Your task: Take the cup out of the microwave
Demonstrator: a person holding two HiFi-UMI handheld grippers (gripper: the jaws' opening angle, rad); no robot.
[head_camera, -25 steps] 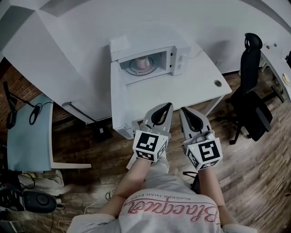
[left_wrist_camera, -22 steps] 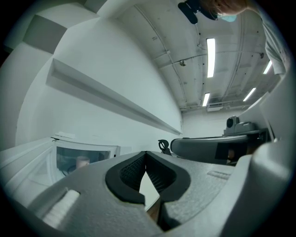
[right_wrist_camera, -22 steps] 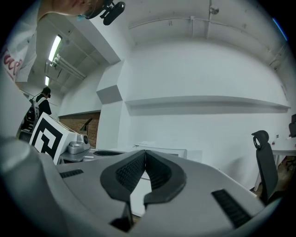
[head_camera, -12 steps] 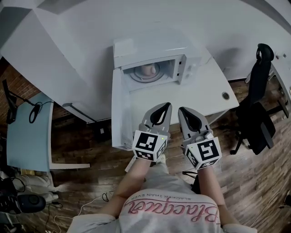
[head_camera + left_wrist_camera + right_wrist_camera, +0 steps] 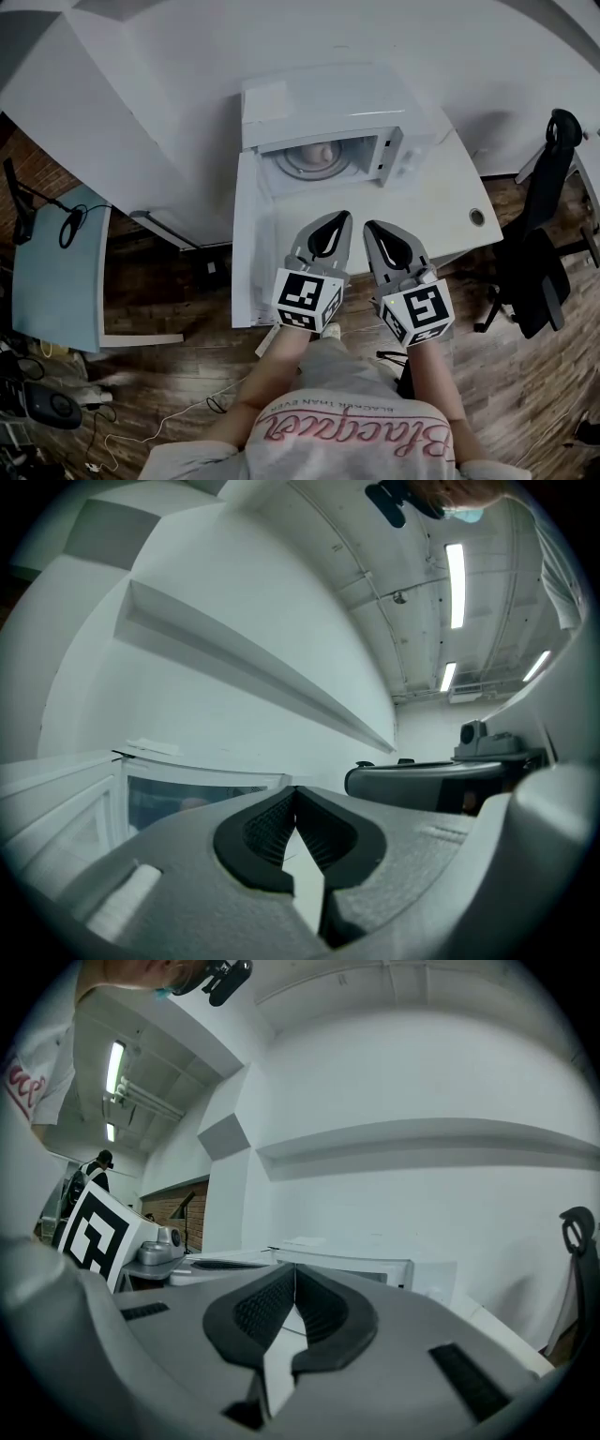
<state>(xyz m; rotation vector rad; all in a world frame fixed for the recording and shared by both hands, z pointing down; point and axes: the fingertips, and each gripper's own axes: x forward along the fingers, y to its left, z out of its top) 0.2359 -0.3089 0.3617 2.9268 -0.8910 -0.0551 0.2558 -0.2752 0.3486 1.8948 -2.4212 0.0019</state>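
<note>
A white microwave [image 5: 328,103] stands at the back of the white table [image 5: 422,197] with its door [image 5: 246,244] swung open to the left. Inside it a pale pink cup [image 5: 319,153] sits on the glass turntable. My left gripper [image 5: 330,223] and right gripper [image 5: 377,232] are side by side above the table's front part, well short of the microwave opening. Both are shut with nothing between the jaws. The left gripper view shows the microwave opening [image 5: 187,799] low beyond the shut left gripper [image 5: 295,794]. In the right gripper view the microwave [image 5: 356,1265] lies beyond the shut right gripper [image 5: 294,1274].
A black office chair [image 5: 539,253] stands right of the table. A pale blue side table [image 5: 52,272] with cables is at the left on the wooden floor. White walls rise behind the microwave.
The view has closed in on the table: the microwave and its open door now sit nearer the two grippers. Both grippers stay shut and side by side.
</note>
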